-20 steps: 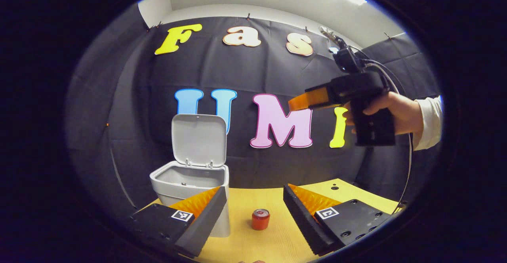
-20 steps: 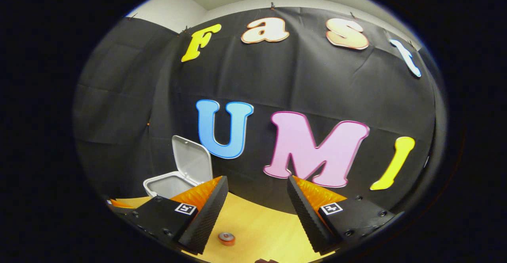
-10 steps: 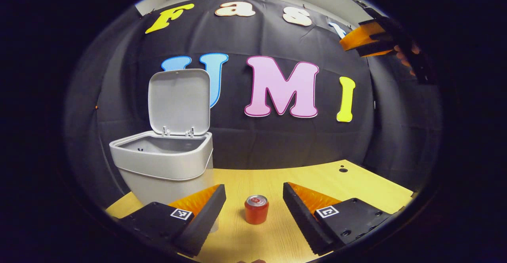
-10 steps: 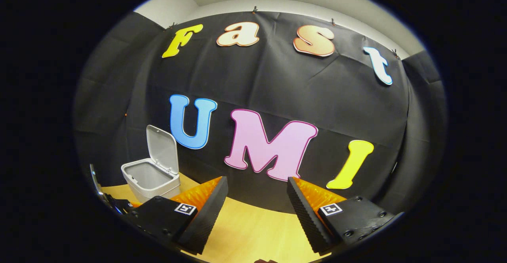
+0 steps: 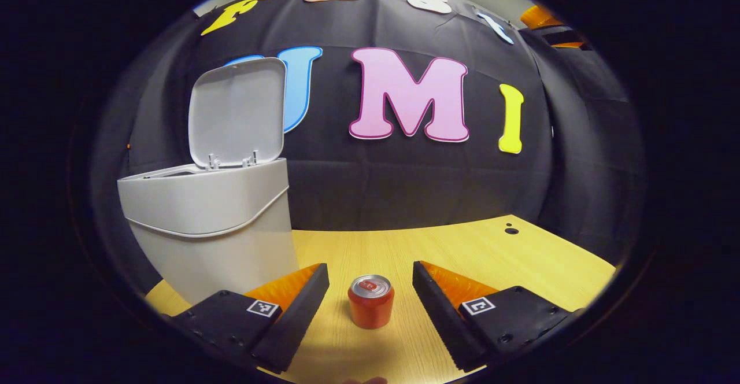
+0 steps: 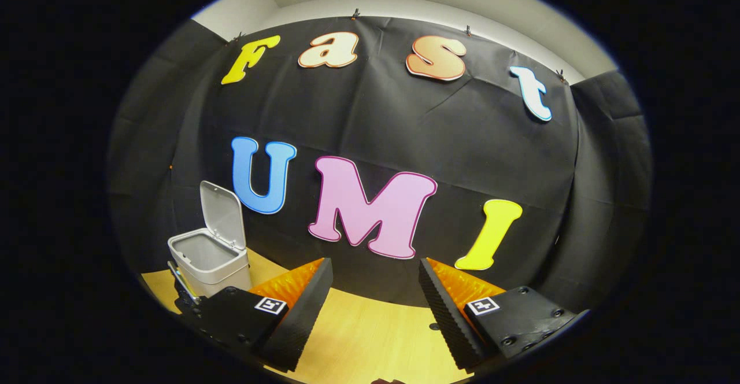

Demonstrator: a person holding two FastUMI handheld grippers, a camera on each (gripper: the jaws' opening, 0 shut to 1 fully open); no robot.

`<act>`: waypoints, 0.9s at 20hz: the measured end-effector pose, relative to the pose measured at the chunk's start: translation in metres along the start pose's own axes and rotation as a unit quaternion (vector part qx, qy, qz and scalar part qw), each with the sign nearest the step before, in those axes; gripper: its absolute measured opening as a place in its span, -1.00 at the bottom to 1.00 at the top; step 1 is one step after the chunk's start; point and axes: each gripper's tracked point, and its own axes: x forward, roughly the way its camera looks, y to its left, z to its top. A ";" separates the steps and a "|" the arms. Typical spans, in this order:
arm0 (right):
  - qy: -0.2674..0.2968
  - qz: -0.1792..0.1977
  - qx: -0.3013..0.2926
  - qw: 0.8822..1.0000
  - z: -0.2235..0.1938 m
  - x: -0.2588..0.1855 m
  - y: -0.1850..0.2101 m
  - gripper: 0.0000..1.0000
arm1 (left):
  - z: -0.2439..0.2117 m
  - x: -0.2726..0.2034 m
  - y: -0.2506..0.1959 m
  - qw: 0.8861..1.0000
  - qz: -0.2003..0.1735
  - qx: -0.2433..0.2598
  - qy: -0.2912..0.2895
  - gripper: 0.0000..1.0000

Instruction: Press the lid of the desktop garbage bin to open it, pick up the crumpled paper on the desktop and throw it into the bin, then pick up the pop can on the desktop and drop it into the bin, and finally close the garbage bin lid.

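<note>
Over the last second the left gripper (image 5: 370, 300) has dropped low and closed in; its spread fingers now flank the pop can (image 5: 370, 301) standing on the surface (image 5: 462, 245) beside the open bin (image 5: 208, 222); the right gripper (image 6: 376, 309), spread and empty, has drawn away; the can grasp looks next

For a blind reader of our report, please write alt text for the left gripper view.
A red pop can stands upright on the wooden desktop, between the open fingers of the left gripper, untouched. Behind, to the left, is a grey garbage bin, its lid raised.
</note>
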 end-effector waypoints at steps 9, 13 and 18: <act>0.020 0.006 0.008 1.000 -0.015 0.016 -0.004 0.93 | -0.034 0.047 -0.001 1.000 0.006 0.004 0.030 0.98; 0.030 0.007 0.004 1.000 -0.024 0.020 -0.008 0.93 | -0.052 0.059 0.000 0.999 0.012 -0.009 0.049 0.98; 0.034 0.009 0.006 0.999 -0.026 0.022 -0.009 0.93 | -0.078 0.070 0.001 0.997 0.009 -0.009 0.081 0.98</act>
